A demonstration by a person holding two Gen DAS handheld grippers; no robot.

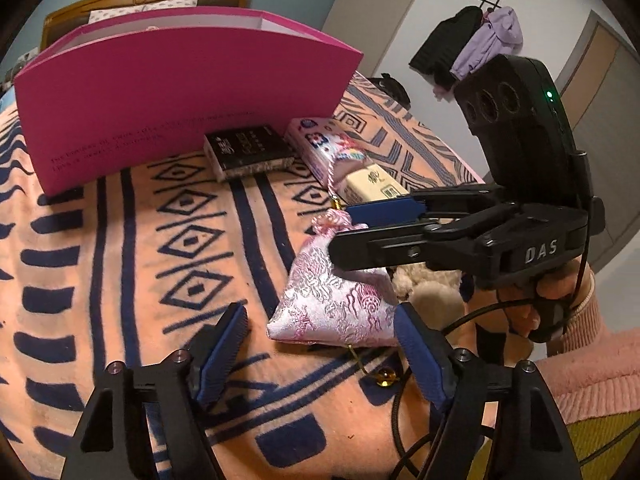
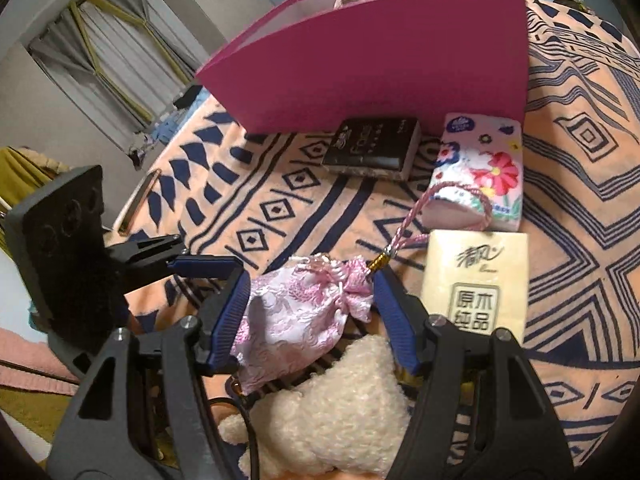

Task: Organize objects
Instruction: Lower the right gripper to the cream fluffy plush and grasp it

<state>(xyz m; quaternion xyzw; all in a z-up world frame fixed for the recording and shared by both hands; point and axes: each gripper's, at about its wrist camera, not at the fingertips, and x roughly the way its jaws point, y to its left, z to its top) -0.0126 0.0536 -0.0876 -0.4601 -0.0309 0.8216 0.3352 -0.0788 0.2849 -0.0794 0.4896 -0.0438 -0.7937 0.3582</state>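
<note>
A pink brocade pouch (image 1: 336, 304) (image 2: 296, 312) with a tasselled cord lies on the patterned blanket. My right gripper (image 2: 310, 312) (image 1: 340, 236) straddles the pouch, its blue pads close on both sides, jaws still apart. My left gripper (image 1: 320, 344) is open and empty, just in front of the pouch. A tall pink box (image 1: 180, 92) (image 2: 380, 60) stands open behind. A black pack (image 1: 248, 152) (image 2: 372, 148), a floral tissue pack (image 1: 324, 148) (image 2: 480, 168) and a cream tissue pack (image 1: 372, 186) (image 2: 476, 284) lie in front of it.
A cream plush toy (image 2: 332, 412) (image 1: 432, 292) lies under my right gripper. The orange and navy blanket (image 1: 160, 260) covers the bed. A wooden headboard (image 1: 140, 0) is behind the box. Coats hang on a rack (image 1: 480, 40) by the wall.
</note>
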